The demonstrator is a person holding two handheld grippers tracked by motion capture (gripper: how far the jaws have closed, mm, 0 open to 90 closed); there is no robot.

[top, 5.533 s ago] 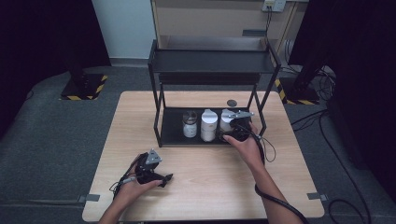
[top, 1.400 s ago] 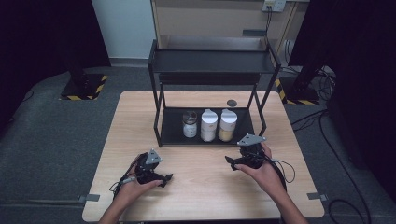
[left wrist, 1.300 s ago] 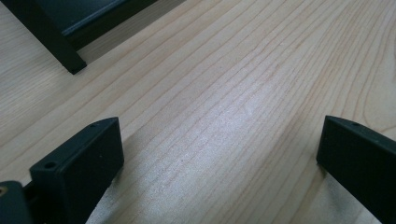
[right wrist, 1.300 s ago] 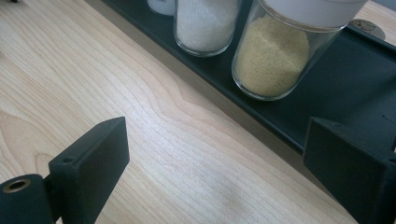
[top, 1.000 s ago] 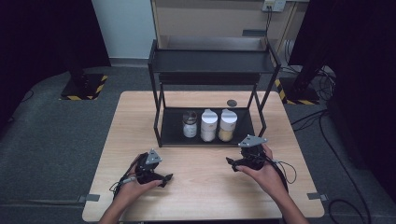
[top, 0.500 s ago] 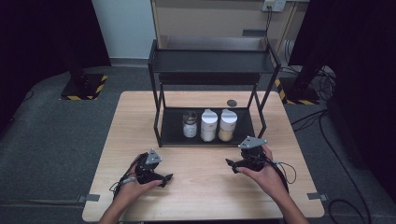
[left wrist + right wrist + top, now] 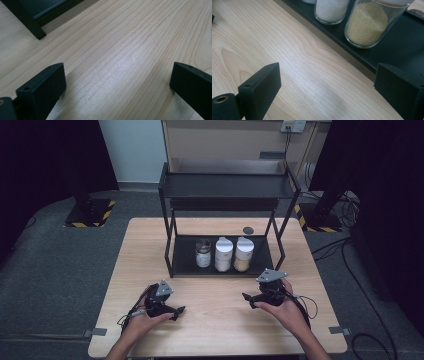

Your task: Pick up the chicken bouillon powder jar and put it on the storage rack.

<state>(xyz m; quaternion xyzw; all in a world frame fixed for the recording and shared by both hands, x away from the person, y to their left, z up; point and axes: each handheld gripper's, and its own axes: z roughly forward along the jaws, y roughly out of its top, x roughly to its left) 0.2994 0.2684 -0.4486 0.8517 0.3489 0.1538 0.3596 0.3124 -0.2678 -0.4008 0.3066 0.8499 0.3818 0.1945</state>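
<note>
A black two-tier rack [image 7: 170,220] stands on the wooden table [image 7: 150,250]. Its lower shelf [image 7: 185,262] holds three jars in a row: a small dark-lidded jar [image 7: 203,252], a white-filled jar [image 7: 223,254] and a jar of yellow grains [image 7: 244,254]. My right gripper [image 7: 248,299] rests open on the table in front of the rack's right end, jaws empty. In the right gripper view my right gripper [image 7: 327,75] faces the yellow-grain jar [image 7: 368,25] and the white jar [image 7: 330,10]. My left gripper [image 7: 176,312] lies open near the front left, over bare wood [image 7: 117,75].
A small dark round object [image 7: 248,230] lies on the table behind the rack. A rack leg [image 7: 32,27] stands ahead of the left gripper. The rack's upper shelf [image 7: 227,186] is bare. Cables trail from both grippers toward the front edge.
The right gripper, earlier reaching in at the right-hand jar on the lower shelf, has drawn back to the table in front of the rack. Over the last second nothing moves.
</note>
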